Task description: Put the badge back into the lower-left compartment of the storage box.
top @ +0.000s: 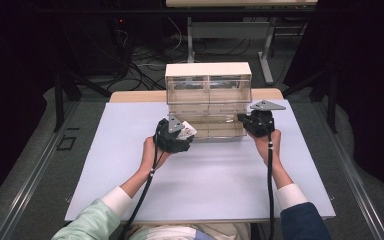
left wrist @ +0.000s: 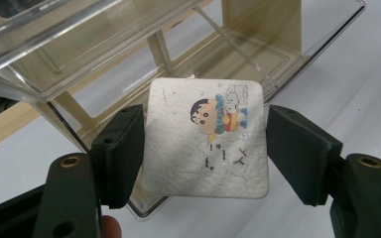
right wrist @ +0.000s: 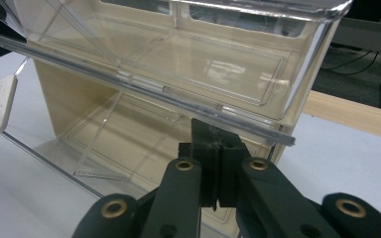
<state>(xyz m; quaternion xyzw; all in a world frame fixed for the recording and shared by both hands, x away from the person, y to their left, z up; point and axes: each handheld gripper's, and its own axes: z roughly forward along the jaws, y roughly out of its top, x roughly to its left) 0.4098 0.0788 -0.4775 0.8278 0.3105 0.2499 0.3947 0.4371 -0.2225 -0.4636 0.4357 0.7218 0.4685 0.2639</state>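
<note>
Left gripper (left wrist: 203, 148) half-hiding coaster (left wrist: 206, 139)

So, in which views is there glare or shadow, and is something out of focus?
High view: the room around the white table is dark, and the picture is soft. Left gripper view: the coaster is sharp, with a shadow across its lower left. Right gripper view: pale reflections lie on the clear bin; the near jaws look slightly soft.

One coaster (left wrist: 206, 141), one drawer cabinet (top: 208, 80)
</note>
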